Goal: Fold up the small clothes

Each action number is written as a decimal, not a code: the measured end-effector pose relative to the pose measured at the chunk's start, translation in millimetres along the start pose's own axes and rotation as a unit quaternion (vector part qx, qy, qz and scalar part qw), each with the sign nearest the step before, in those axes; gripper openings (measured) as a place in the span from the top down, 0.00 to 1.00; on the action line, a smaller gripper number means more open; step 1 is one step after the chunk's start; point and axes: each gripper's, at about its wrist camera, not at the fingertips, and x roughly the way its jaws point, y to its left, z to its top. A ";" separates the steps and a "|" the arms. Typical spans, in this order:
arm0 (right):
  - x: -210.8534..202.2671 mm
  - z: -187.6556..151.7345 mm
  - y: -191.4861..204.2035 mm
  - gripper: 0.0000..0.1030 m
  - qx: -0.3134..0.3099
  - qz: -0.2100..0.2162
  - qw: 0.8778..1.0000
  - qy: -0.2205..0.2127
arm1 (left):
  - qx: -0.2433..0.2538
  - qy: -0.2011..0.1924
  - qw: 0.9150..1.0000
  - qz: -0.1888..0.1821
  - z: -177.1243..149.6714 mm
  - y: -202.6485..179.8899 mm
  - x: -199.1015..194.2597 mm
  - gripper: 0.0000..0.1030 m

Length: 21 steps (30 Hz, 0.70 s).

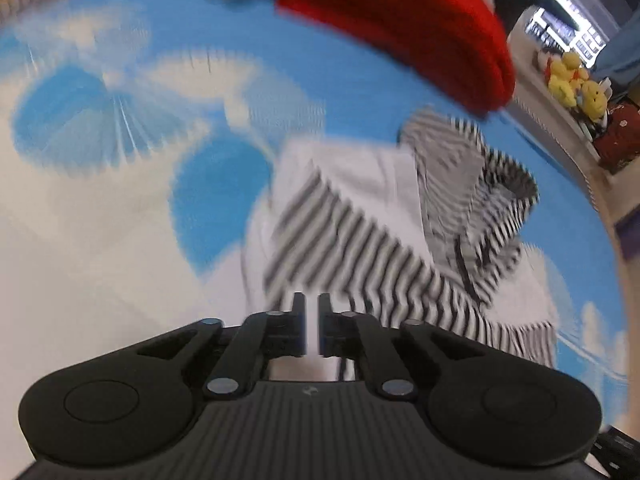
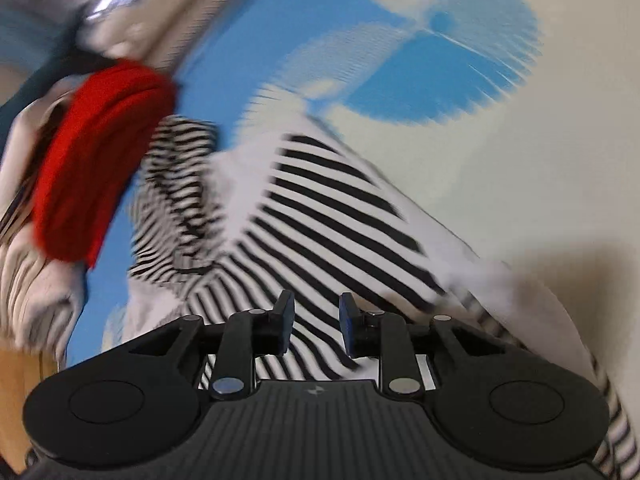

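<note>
A black-and-white striped small garment [image 1: 380, 236] lies partly folded on a blue-and-white cloud-print tabletop [image 1: 120, 220]; its hood is bunched at the right. It also shows in the right wrist view [image 2: 320, 216]. My left gripper [image 1: 312, 320] hovers at the garment's near edge with its jaws nearly together, a thin gap between them and nothing in it. My right gripper [image 2: 316, 320] is over the striped cloth with its jaws a little apart and empty. Both views are motion-blurred.
A folded red garment [image 1: 400, 20] lies at the far side, also in the right wrist view [image 2: 100, 160]. Another pale striped cloth [image 2: 32, 272] lies beside it. Yellow plush toys [image 1: 572, 80] sit on a shelf beyond the table's edge.
</note>
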 end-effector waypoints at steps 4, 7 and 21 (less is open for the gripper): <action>15.0 8.8 2.8 0.64 -0.026 -0.006 1.000 0.012 | 0.000 0.049 0.999 0.011 -8.6 7.9 27.3 0.78; 30.1 11.8 2.5 0.63 -0.048 -0.037 0.997 0.039 | -0.006 0.065 0.998 0.027 -12.2 15.2 39.1 0.77; 31.1 14.1 28.6 0.61 -0.170 -0.031 0.985 0.022 | 0.072 -0.095 0.993 0.014 -0.3 -21.4 -9.8 0.99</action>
